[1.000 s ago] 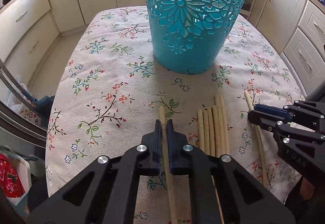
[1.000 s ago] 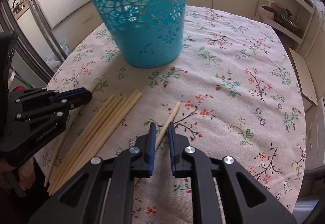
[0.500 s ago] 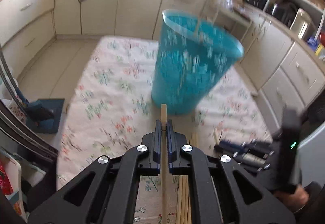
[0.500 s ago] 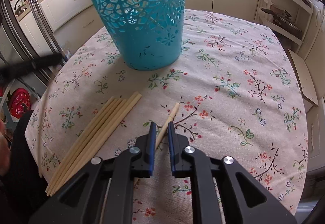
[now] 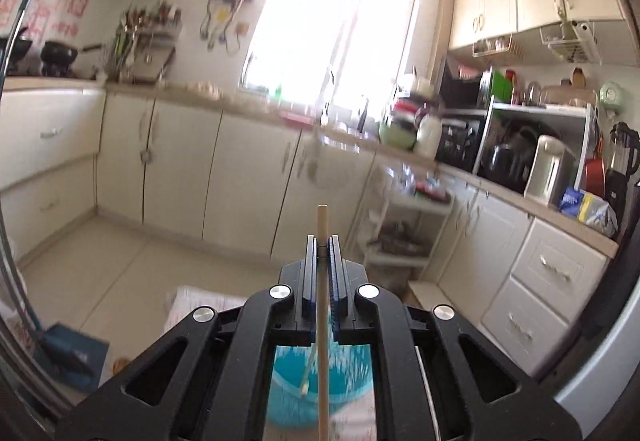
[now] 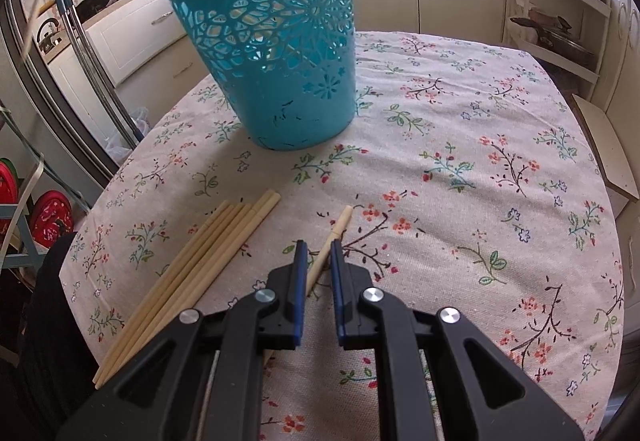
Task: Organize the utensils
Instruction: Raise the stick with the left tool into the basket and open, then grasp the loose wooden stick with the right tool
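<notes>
My left gripper (image 5: 322, 239) is shut on a wooden chopstick (image 5: 322, 313) and holds it high, pointing at the kitchen cabinets. The teal cut-out basket (image 5: 320, 381) shows far below, behind the chopstick. In the right wrist view the same basket (image 6: 272, 57) stands upright on the floral tablecloth (image 6: 480, 161). My right gripper (image 6: 319, 247) is low over the cloth with its jaws slightly apart around a single chopstick (image 6: 338, 229), not clamped. A bundle of several chopsticks (image 6: 200, 265) lies to its left.
Kitchen cabinets and a cluttered counter (image 5: 440, 161) ring the table. A shelf rack (image 6: 560, 21) stands behind the table on the right. The table's near-left edge (image 6: 80, 261) drops off beside the chopstick bundle.
My left gripper lifted its chopstick off the table and tilted up, so the basket now sits below it. It left the right wrist view. My right gripper stayed still.
</notes>
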`<act>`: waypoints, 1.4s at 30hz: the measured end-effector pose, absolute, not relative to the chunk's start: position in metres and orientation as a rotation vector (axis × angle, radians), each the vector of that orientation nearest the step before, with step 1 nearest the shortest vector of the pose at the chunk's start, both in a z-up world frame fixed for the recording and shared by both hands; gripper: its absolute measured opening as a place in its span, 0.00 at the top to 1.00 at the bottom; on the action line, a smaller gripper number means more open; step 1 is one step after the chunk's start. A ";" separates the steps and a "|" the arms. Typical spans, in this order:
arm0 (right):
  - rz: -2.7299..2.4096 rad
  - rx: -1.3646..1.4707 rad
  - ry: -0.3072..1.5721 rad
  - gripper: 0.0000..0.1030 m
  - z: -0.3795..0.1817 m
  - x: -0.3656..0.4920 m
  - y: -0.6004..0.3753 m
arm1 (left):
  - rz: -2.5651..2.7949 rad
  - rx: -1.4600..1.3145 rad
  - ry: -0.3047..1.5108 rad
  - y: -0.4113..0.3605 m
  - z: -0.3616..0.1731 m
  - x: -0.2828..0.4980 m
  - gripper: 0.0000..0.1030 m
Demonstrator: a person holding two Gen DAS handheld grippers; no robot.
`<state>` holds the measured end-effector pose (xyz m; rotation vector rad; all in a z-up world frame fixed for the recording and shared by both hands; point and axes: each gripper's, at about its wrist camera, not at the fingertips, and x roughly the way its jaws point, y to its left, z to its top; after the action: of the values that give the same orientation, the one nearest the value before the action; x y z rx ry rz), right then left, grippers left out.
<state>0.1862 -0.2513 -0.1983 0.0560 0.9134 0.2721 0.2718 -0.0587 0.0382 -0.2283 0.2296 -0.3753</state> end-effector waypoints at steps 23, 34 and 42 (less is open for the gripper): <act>0.289 0.100 0.911 0.88 -0.198 0.189 -0.256 | -0.204 -0.100 0.297 -0.108 -0.048 0.347 0.94; 0.257 0.128 0.919 0.88 -0.198 0.187 -0.256 | -0.117 -0.108 0.355 -0.036 -0.063 0.280 0.34; 0.189 0.052 0.931 0.88 -0.195 0.190 -0.241 | -0.054 -0.195 0.568 0.015 -0.125 0.253 0.26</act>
<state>0.1900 -0.2414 -0.1954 0.0521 0.9315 0.1887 0.2526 0.0154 -0.1251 -0.1950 0.5675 -0.0543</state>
